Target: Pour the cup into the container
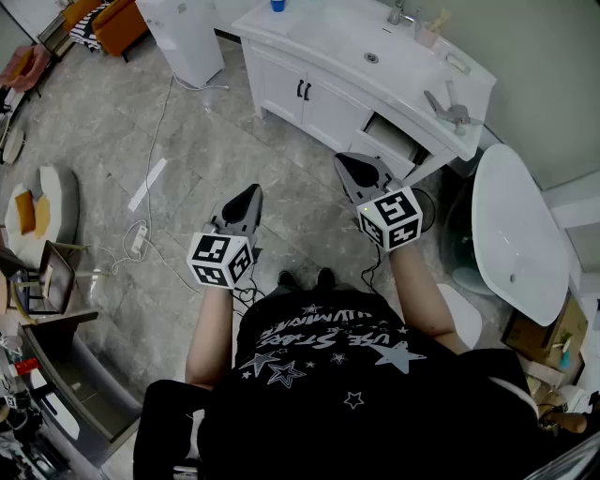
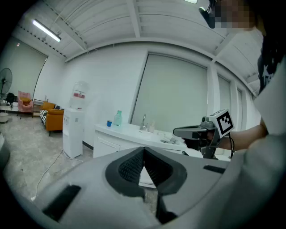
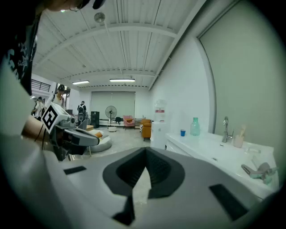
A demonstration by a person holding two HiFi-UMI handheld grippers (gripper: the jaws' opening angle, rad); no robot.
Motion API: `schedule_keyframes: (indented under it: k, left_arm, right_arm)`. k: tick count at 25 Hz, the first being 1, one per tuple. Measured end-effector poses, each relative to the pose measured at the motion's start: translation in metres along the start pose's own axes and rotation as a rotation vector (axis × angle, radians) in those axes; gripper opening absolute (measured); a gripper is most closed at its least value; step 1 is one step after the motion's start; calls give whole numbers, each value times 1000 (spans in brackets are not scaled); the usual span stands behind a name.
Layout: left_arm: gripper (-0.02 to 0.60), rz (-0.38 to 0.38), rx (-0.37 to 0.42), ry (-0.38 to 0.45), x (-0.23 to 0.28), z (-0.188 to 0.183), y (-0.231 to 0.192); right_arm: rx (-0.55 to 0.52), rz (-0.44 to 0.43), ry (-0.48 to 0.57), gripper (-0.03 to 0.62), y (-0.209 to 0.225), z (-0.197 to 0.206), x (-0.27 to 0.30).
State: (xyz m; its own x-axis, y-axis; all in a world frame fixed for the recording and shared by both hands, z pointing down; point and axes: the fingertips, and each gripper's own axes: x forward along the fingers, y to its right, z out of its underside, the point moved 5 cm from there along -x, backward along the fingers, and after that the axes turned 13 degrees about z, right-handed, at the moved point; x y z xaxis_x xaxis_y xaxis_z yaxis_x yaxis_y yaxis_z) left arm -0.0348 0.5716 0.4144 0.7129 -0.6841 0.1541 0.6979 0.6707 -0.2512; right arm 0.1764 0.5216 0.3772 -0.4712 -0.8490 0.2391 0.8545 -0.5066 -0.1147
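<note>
Grey stone-patterned floor (image 1: 187, 159) spreads under a person who stands facing a white vanity counter (image 1: 328, 42) with a sink and a faucet (image 1: 401, 11) at its far side. One drawer (image 1: 394, 141) of the vanity stands pulled out. A white water dispenser (image 1: 187, 37) sits on the floor just left of the vanity, and an orange sofa (image 1: 117, 23) lies farther left. A power strip (image 1: 141, 239) with its cable lies on the tiles.

The blue cup (image 1: 277, 5) stands upright on the left end of the counter, well away from both grippers. In the right gripper view the cup (image 3: 182, 133) sits just beside a green bottle (image 3: 195, 126), and a pale tumbler (image 3: 238, 139) holding a stick-like thing stands by the faucet.

The left gripper (image 1: 248, 199) is held out in front of the person at waist height, above the floor, pointing toward the vanity. Its jaws are pressed together at the tips with nothing between them, as its own view (image 2: 144, 154) shows.

The right gripper (image 1: 354, 171) hangs level with it, nearer the open drawer. Its jaws are likewise closed on each other and hold nothing (image 3: 145, 152).

The two grippers are apart, side by side, and each appears in the other's camera view
</note>
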Motion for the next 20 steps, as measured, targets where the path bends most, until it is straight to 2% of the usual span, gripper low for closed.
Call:
schedule_keyframes:
  k: [10,16,20]
  left_arm:
    - [11,-9,-9,-10,-8,4,-15]
    - [11,-31,-60,-10,-26,15,-35]
    - [11,-38,-54,3,-40,9,-51]
  right_arm:
    - [-12,-13,-13,5,-12,0,10]
    - [-6,24,6,5,-22,-1,22]
    - [26,45,18,6,-34,-5,34]
